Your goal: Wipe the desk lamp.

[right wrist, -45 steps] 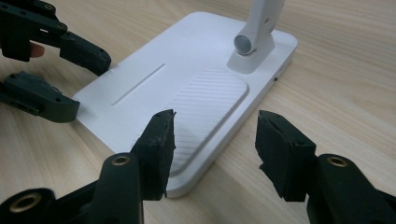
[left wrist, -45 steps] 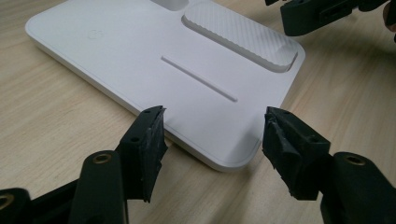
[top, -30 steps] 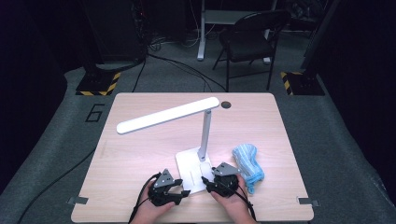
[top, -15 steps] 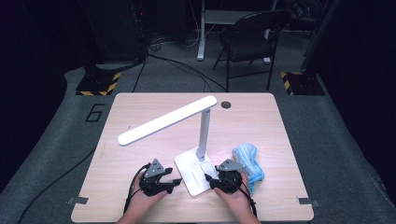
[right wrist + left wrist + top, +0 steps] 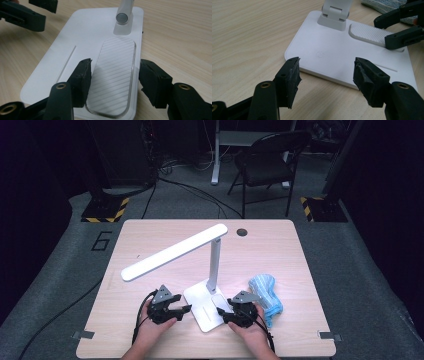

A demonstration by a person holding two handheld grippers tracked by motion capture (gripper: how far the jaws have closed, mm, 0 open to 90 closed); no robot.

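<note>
Standing near the table's [image 5: 300, 245] front edge, the white lamp [image 5: 212, 265] has 2 open, empty grippers flanking its base. The left gripper [image 5: 181, 309] has just been opening, nothing between its jaws; the right gripper [image 5: 223, 313] hovers over the base's ribbed pad [image 5: 113, 75]. A blue cloth [image 5: 265, 292] lies just right of the right gripper.

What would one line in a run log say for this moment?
left gripper: open, jaws just opening, nothing between | right gripper: open over lamp base | lamp upright | blue cloth beside the right gripper
</note>
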